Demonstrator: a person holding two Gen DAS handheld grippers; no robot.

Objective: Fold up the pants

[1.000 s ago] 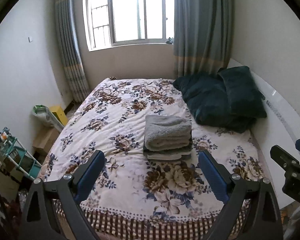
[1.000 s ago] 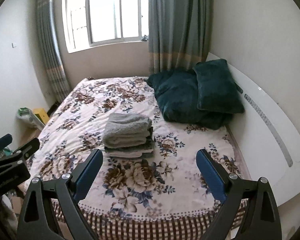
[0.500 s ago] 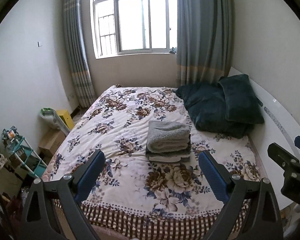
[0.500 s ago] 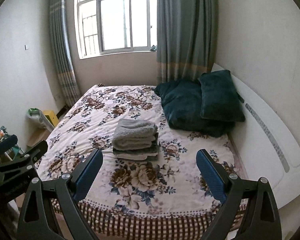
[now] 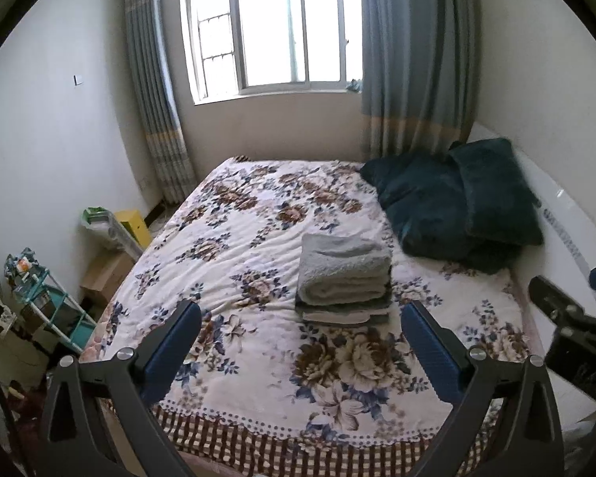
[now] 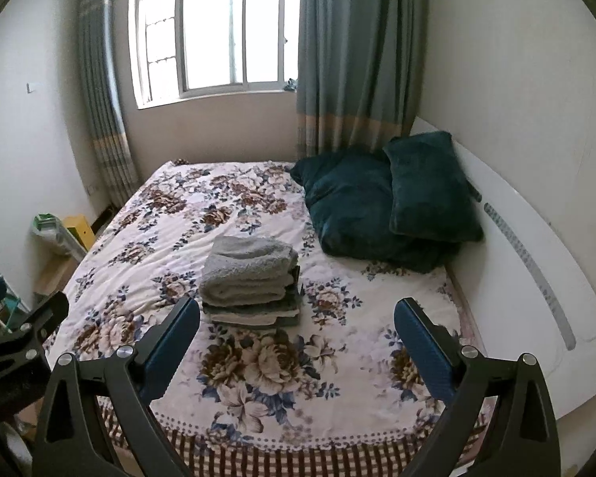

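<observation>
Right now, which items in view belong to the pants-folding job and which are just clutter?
Job:
- folded stack of clothes, on the bed
- floral bedspread, the work surface
- left tongs, opening, nothing between them
- right tongs, open, empty

Lying about:
- dark green pillows
- teal rack
- yellow box
- curtains

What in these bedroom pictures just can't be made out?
- Folded stack: lower layers, both views, hidden under the grey top piece; which are pants is unclear.
- Window: outside, overexposed.
- Shelf clutter: left view, too small.
- Floor by the bed: hidden by the tongs' frames.
</observation>
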